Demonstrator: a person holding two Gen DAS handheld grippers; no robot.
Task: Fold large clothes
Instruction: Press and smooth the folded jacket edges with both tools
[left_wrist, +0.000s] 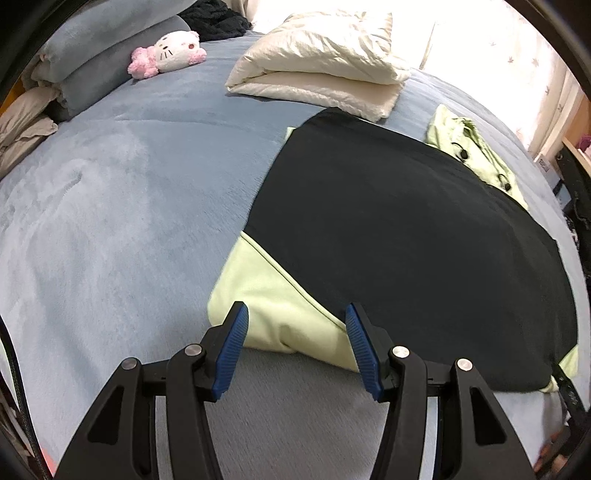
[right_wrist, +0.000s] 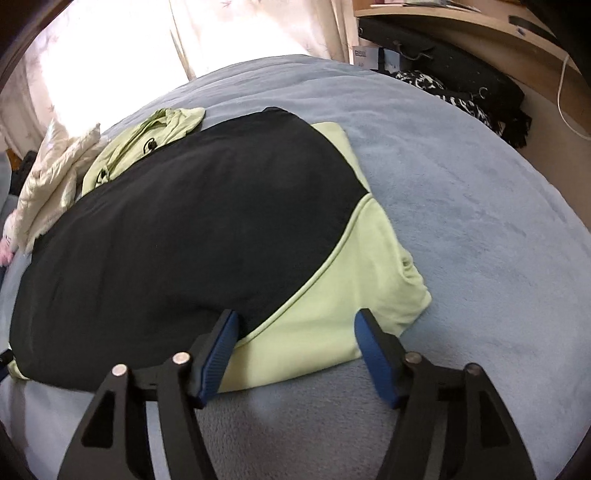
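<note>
Both grippers, left (left_wrist: 295, 314) and right (right_wrist: 295, 321), hang spread over the near hem of the hoodie (left_wrist: 406, 236), gripping nothing. It lies flat on the bed (left_wrist: 129, 221), black panel up, hood toward the pillow (left_wrist: 321, 62).

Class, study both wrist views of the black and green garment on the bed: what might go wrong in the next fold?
1. Both the left gripper and right gripper are open over the garment; closing may pinch the blue blanket too.
2. The hood lies bunched, so it may crease the fold.
</note>
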